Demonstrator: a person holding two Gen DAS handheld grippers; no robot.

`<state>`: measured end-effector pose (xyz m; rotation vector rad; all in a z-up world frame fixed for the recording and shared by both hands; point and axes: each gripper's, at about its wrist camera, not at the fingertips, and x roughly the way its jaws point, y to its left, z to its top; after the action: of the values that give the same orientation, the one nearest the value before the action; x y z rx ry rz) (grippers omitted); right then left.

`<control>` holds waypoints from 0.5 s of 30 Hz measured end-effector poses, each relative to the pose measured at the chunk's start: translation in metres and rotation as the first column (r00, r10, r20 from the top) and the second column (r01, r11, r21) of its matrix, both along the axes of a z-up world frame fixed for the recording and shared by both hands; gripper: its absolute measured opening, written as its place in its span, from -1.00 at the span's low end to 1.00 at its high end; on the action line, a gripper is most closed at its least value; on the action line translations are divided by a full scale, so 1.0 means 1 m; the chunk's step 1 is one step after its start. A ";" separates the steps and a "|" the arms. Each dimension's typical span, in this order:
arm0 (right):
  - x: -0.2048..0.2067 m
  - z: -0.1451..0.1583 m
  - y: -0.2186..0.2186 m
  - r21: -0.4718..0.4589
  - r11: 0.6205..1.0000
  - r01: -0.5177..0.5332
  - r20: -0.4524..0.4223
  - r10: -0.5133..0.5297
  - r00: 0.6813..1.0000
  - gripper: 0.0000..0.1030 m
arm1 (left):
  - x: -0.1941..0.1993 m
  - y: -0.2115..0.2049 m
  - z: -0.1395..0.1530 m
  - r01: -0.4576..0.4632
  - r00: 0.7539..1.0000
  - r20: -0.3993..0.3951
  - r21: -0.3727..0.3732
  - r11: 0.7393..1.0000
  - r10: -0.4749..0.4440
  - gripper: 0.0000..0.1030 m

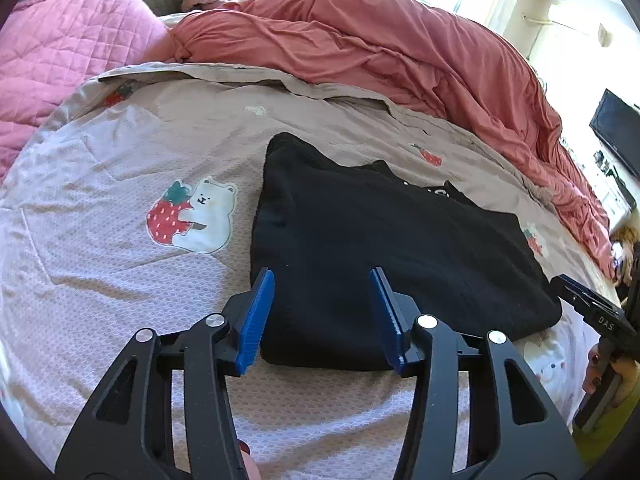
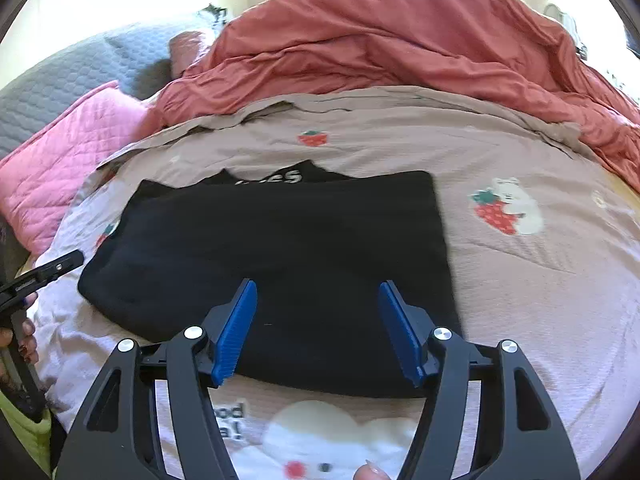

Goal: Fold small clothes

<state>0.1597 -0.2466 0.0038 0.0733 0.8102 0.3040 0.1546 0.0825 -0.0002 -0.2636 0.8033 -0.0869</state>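
Folded black fabric garment [image 1: 400, 256] lying flat on a beige bedsheet printed with strawberries and white bears [image 1: 120, 152].

Left gripper [image 1: 322, 312] and right gripper [image 2: 318, 328] both hang just above the garment's near edge, blue-padded jaws spread apart and grasping nothing. White lettering shows at the garment's far edge. A rumpled coral-red quilt [image 1: 400, 52] is heaped behind it, a pink quilted pillow [image 1: 72, 40] off to one side.
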 end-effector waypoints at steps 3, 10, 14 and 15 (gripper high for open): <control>-0.001 -0.004 0.017 0.001 0.999 -0.036 -0.009 0.036 0.999 0.25 | 0.001 -0.004 -0.003 0.009 1.000 -0.013 0.013 1.000 -0.009 -0.12; 0.003 -0.017 0.040 -0.026 0.997 -0.068 -0.033 0.067 0.997 0.36 | 0.007 -0.011 -0.019 0.024 0.996 -0.081 0.060 0.998 -0.019 0.09; 0.008 -0.034 0.039 -0.041 0.998 -0.055 -0.093 0.051 0.994 0.36 | 0.012 -0.012 -0.033 0.019 0.989 -0.150 0.094 0.995 -0.005 0.13; 0.009 -0.038 0.039 -0.043 0.998 -0.050 -0.107 0.046 0.993 0.36 | 0.013 -0.011 -0.036 0.018 0.986 -0.164 0.085 0.996 -0.004 0.13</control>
<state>0.1689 -0.2079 -0.0339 0.0276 0.9251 0.3291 0.1678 0.0716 -0.0364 -0.1859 0.9695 -0.0409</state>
